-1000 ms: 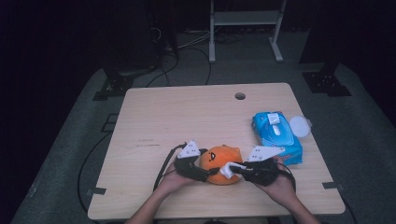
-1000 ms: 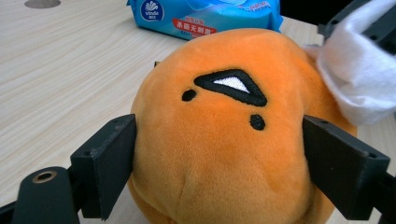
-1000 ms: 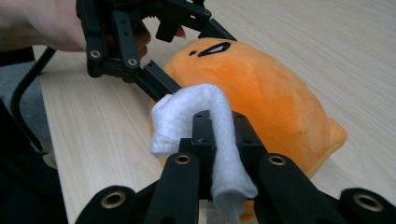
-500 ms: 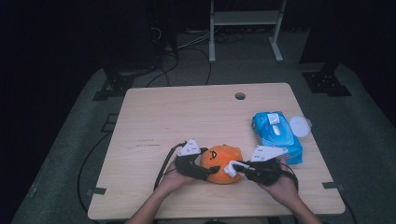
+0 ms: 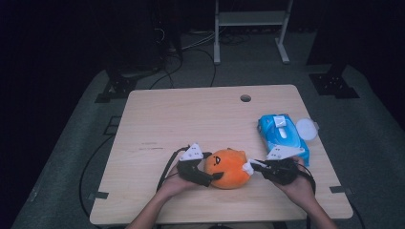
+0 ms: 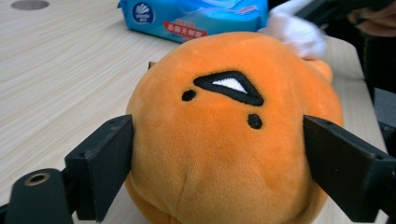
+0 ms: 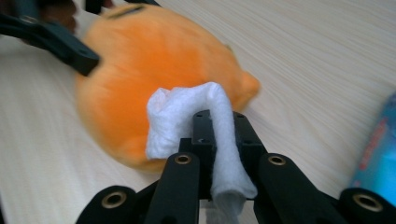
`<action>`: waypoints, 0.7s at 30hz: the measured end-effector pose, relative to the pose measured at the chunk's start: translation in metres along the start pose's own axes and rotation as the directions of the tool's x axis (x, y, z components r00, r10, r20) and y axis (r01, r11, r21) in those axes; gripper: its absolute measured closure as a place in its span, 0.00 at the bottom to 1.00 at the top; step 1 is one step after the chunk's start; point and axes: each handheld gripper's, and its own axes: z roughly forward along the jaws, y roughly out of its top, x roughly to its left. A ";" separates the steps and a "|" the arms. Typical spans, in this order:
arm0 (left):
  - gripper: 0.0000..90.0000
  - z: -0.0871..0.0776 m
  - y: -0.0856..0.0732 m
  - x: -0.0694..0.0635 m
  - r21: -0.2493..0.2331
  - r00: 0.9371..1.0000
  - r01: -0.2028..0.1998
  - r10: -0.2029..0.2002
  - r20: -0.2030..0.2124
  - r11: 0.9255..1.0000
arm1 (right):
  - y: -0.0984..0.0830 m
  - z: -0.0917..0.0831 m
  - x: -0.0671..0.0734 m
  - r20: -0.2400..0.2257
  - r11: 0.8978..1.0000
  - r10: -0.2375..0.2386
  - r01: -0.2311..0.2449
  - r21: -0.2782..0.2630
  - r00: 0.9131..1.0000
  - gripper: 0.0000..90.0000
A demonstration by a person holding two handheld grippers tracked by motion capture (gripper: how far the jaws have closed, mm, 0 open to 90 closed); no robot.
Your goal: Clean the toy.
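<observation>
While the orange plush toy is being wiped, it is braced near the front edge of the table by the left gripper: its jaws are set on either flank of the toy, wide, and have just been opening a bit further, with the toy between them; in the left gripper view the pads are seen touching the fabric at most lightly, so it is judged a loose cradle, not a squeeze. The right gripper is clenched on a folded white wipe, which is pressed against the toy's side, near a small orange nub. The toy is kept from sliding by the opposing hold. A blue wipes pack is left just behind the right hand, with a white lid beside it, well clear. No obstruction is seen; only the trailing cables are near the hands.
</observation>
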 end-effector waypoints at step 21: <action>0.14 -0.005 0.005 -0.011 0.001 0.996 -0.084 0.084 -0.015 0.996 | 0.001 0.002 0.011 -0.004 0.997 -0.009 0.009 0.073 1.000 0.84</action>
